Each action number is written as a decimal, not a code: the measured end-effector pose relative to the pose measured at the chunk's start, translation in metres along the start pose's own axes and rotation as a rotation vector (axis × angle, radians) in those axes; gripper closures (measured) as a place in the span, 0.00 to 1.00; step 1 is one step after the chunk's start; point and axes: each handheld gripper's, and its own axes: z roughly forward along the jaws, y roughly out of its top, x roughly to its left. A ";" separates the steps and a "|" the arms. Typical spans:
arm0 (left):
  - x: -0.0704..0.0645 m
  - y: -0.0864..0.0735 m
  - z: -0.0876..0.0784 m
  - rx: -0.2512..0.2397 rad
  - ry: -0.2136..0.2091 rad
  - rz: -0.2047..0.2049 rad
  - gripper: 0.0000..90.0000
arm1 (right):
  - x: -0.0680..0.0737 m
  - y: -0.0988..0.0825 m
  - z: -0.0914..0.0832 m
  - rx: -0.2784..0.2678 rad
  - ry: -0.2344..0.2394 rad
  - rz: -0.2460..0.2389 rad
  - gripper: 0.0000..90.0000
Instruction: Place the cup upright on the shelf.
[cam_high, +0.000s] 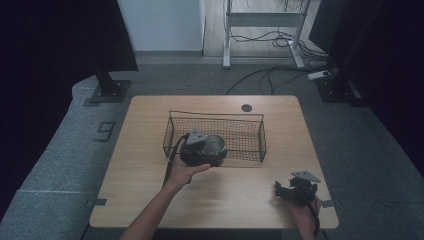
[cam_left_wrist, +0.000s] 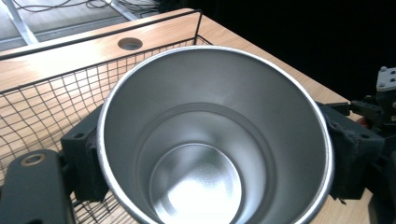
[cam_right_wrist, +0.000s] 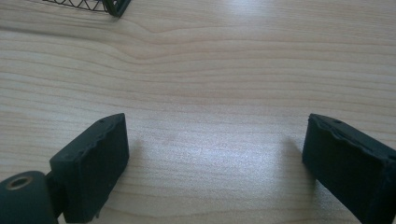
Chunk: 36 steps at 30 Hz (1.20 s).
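Note:
A silver metal cup (cam_high: 215, 144) is held at the near left part of a black wire basket (cam_high: 248, 118), level with the basket's front rim. My left gripper (cam_high: 202, 150) is shut on it. In the left gripper view the cup (cam_left_wrist: 212, 140) is upright and empty, its mouth facing the camera, with a black pad (cam_left_wrist: 86, 161) pressed on either side. My right gripper (cam_high: 290, 190) rests low over the table's near right corner. Its jaws stand wide apart in the right gripper view, and its gripper (cam_right_wrist: 215, 163) holds nothing, with bare wood between the pads.
The wooden table (cam_high: 150, 175) has a round cable hole (cam_high: 246, 108) at its far edge behind the basket. A corner of the basket (cam_right_wrist: 112, 7) shows at the top of the right gripper view. Monitor stands and cables lie on the floor beyond the table.

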 end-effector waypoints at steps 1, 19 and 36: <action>0.001 0.001 0.000 0.000 0.002 0.001 0.16 | 0.000 0.000 0.000 0.000 0.000 0.000 0.08; 0.007 0.016 0.000 -0.012 0.010 0.009 0.16 | 0.000 0.000 0.000 0.000 -0.001 -0.003 0.08; 0.021 0.026 0.004 -0.014 0.032 0.000 0.16 | 0.000 0.000 0.000 -0.001 -0.001 -0.004 0.08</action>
